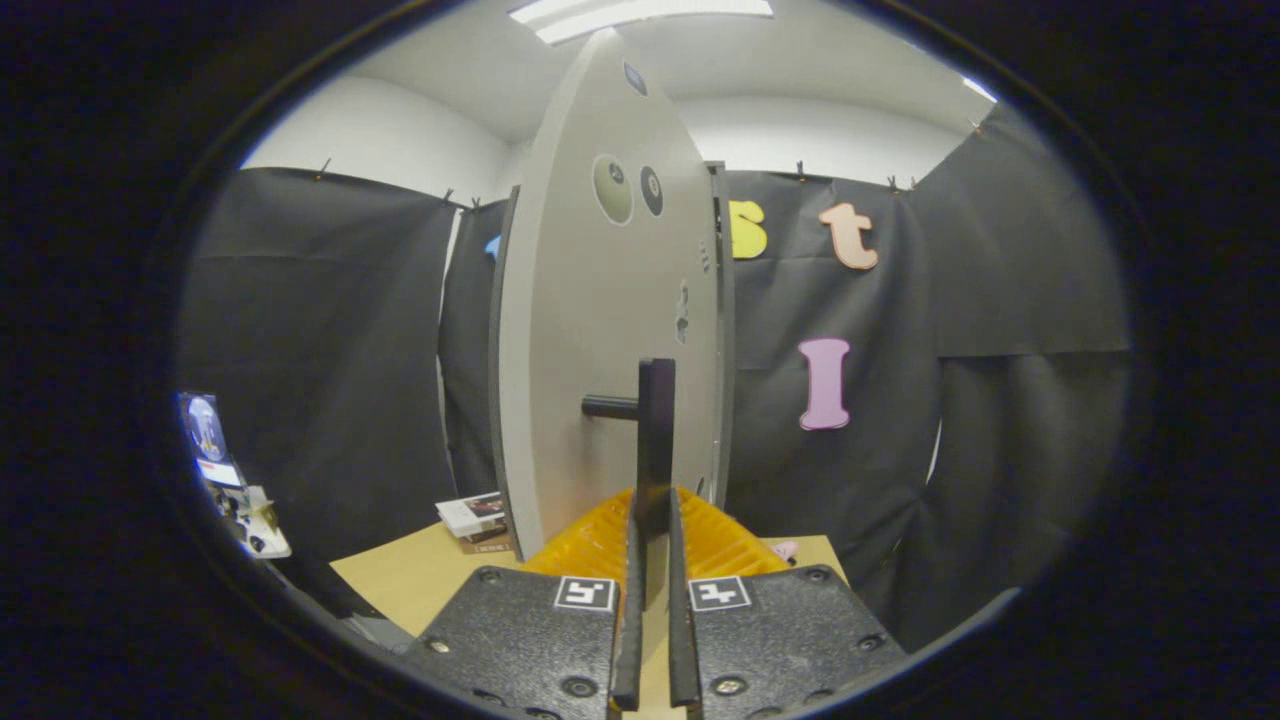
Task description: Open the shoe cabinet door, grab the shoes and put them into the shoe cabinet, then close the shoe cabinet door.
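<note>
At centre frame the gripper [652, 520] has both fingers clamped on the dark vertical handle [655, 440] of the pale cabinet door [600, 330], evidently so that the door can be swung on its hinges.

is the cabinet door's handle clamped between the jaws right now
Yes, the gripper has its jaws closed on the dark bar handle of the grey cabinet door.

The claw [652, 520] grips the handle [655, 440] on the door [600, 330].
</note>
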The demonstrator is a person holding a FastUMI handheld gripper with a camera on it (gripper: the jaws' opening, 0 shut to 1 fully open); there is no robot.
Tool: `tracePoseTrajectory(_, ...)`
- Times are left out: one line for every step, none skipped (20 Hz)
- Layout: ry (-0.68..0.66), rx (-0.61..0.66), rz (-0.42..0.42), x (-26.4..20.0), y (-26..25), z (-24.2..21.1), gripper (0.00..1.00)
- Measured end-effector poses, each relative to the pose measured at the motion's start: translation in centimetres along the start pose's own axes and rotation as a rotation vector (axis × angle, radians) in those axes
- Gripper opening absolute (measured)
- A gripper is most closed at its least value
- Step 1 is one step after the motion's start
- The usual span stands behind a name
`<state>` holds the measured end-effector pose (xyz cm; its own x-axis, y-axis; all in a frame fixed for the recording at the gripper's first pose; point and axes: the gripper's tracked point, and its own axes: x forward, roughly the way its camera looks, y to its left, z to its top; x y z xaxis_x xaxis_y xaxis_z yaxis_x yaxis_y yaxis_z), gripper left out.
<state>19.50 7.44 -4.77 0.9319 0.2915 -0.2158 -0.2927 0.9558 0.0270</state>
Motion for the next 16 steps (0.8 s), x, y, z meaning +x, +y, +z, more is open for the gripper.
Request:
tracePoseTrajectory(-0.003,0.011,-0.014,0.1,-0.5,0.1,0.13)
tracePoseTrajectory(-0.006,0.014,-0.031,0.0,-0.9,0.0,0.11)
tracePoseTrajectory(-0.007,0.012,-0.055,0.1,-1.4,0.0,0.10)
tracePoseTrajectory(-0.009,0.010,-0.084,0.2,-2.0,0.1,0.09)
tracePoseTrajectory(-0.011,0.010,-0.112,0.4,-2.6,0.1,0.08)
tracePoseTrajectory(-0.014,0.013,-0.132,0.3,-3.1,0.2,0.06)
tracePoseTrajectory(-0.005,0.027,-0.108,0.4,-2.8,0.0,0.04)
tracePoseTrajectory(-0.006,0.054,-0.087,0.4,-2.2,0.0,0.04)
tracePoseTrajectory(-0.001,0.074,-0.073,0.4,-1.7,0.0,0.04)
tracePoseTrajectory(-0.001,0.075,-0.065,0.2,-1.5,0.1,0.05)
tracePoseTrajectory(-0.002,0.064,-0.069,0.1,-1.6,0.3,0.05)
tracePoseTrajectory(-0.002,0.053,-0.083,0.1,-2.3,0.2,0.05)
tracePoseTrajectory(0.001,0.026,-0.103,0.1,-2.8,0.1,0.05)
tracePoseTrajectory(-0.007,0.004,-0.135,-0.2,-3.7,0.3,0.06)
tracePoseTrajectory(-0.012,-0.015,-0.167,-0.2,-4.4,0.3,0.08)
tracePoseTrajectory(-0.027,-0.022,-0.201,-0.5,-4.9,0.6,0.20)
